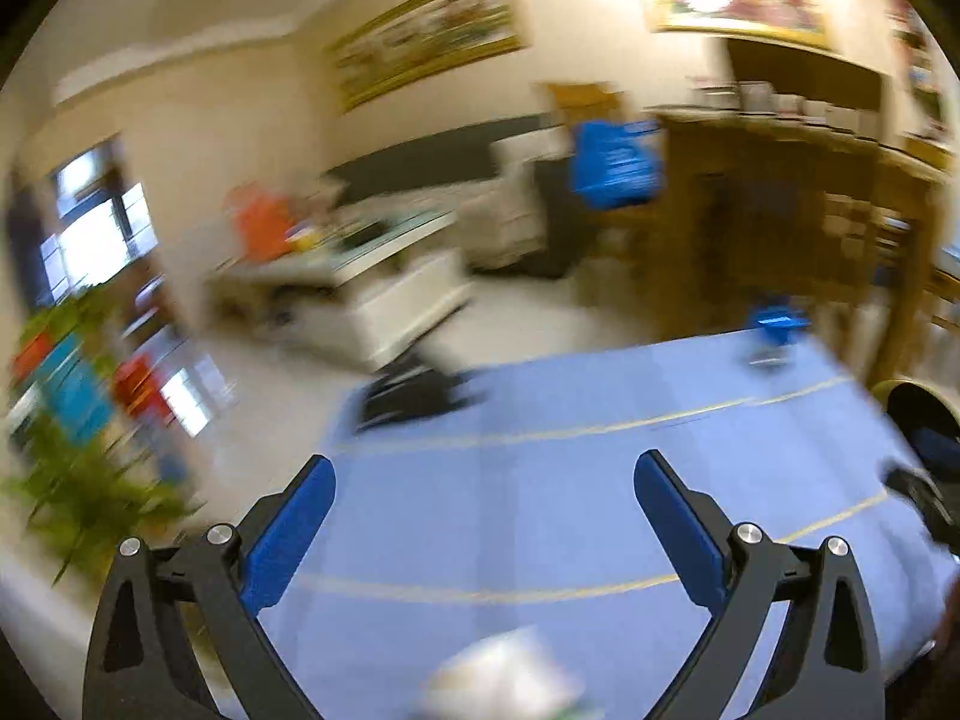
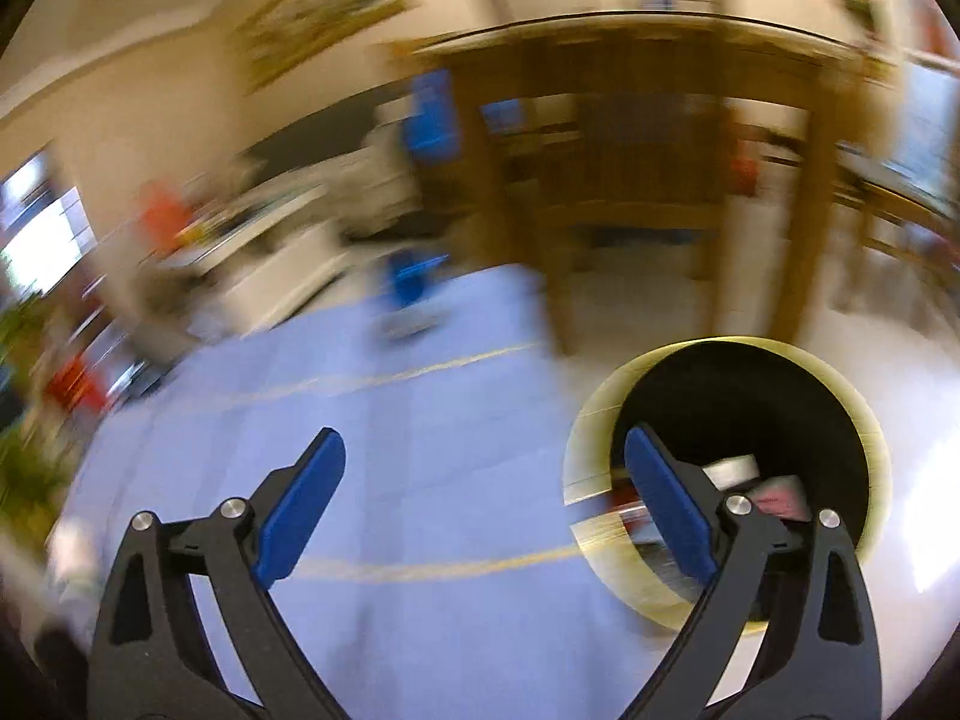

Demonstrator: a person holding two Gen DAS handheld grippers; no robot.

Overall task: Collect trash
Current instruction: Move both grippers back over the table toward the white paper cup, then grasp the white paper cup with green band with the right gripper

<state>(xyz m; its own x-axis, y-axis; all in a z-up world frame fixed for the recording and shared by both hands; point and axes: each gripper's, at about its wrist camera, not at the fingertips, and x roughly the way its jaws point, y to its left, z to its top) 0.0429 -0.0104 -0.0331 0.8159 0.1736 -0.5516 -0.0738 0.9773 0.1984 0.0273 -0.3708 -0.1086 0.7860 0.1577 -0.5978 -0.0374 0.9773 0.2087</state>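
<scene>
Both views are smeared by motion. My left gripper stands open over a blue tablecloth with nothing between its blue pads. A pale crumpled piece of trash lies blurred on the cloth below it, at the bottom edge. My right gripper is open too and holds nothing. It hangs over the table's right edge, beside a round bin with a yellowish rim and dark inside. Some trash, whitish and pinkish, lies in the bin behind the right finger. The same bin shows at the right edge of the left wrist view.
A small blue object stands at the far edge of the table, also seen as a blue object in the right wrist view. A dark thing lies at the table's far left corner. Wooden furniture, a white low table and a green plant surround it.
</scene>
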